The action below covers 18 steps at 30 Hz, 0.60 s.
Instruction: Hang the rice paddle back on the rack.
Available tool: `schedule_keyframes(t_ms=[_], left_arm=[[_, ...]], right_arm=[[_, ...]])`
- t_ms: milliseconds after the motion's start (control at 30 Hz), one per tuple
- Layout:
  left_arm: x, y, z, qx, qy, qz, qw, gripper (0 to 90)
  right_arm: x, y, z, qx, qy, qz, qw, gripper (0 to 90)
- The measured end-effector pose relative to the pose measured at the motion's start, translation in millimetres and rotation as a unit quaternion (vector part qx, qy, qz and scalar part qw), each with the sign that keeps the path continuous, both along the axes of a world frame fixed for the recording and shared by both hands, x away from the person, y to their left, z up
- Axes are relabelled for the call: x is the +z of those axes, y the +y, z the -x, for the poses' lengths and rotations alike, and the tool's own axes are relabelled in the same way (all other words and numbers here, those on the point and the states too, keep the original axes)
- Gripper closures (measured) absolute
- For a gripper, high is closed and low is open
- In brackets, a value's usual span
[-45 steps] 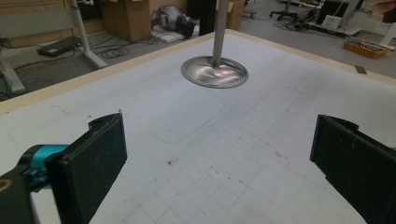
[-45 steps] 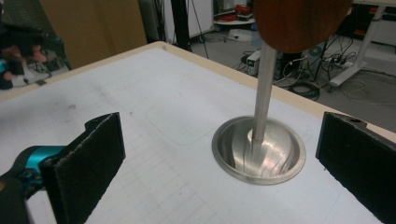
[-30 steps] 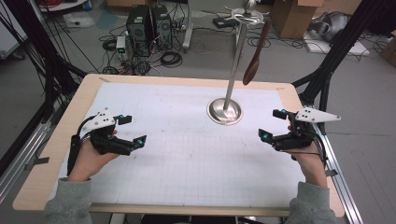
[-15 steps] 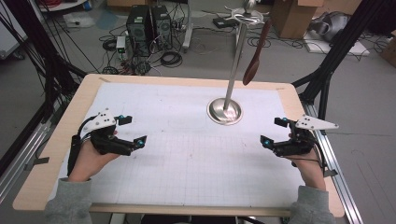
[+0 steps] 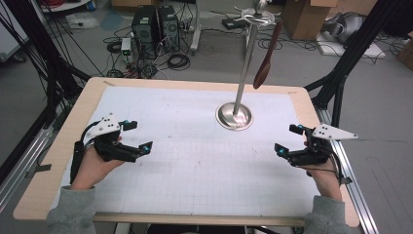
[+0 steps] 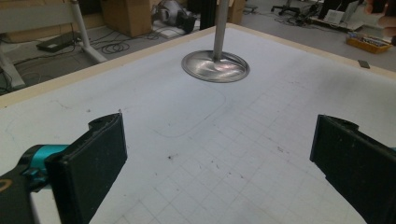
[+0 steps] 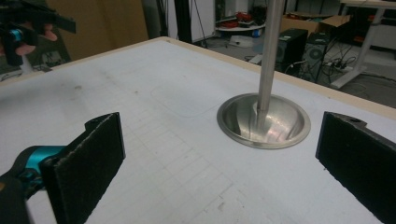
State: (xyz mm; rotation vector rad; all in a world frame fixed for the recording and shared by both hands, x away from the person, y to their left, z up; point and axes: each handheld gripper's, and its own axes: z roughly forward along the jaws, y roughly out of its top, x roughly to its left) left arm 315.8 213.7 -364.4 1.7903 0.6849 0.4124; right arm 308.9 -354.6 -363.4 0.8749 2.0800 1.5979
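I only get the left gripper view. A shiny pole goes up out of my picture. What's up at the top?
Observer: In the high view, a long brown utensil hangs from the top of the stand.
Operator: Is a gripper holding it?
Observer: No. The right gripper is open, low near the right edge of the table, apart from the stand.
Operator: What's behind the table?
Observer: Two black computer towers stand on the floor among cables.
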Motion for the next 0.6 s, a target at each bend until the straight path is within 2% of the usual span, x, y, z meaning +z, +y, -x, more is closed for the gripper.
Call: schedule_keyframes(t_ms=[267,400,500,600], left_arm=[[-2.7,1.4,-1.5,0.005,0.005,-0.004,1.0000,4.3],[-3.2,1.0,-2.7,0.002,0.002,-0.004,1.0000,4.3],[-4.3,-1.1,-3.5,0.004,0.001,-0.005,1.0000,4.3],[-3.9,-2.2,-2.8,0.001,-0.003,-0.004,1.0000,4.3]], right_arm=[[-10.0,-8.4,1.0,-0.007,0.012,-0.005,0.9999,0.0],[-10.8,-11.2,1.0,-0.012,0.006,-0.007,0.9999,0.0],[-8.5,-8.7,0.4,-0.011,-0.003,-0.020,0.9997,0.0],[-8.7,-6.0,-0.9,-0.008,-0.002,-0.016,0.9998,0.0]])
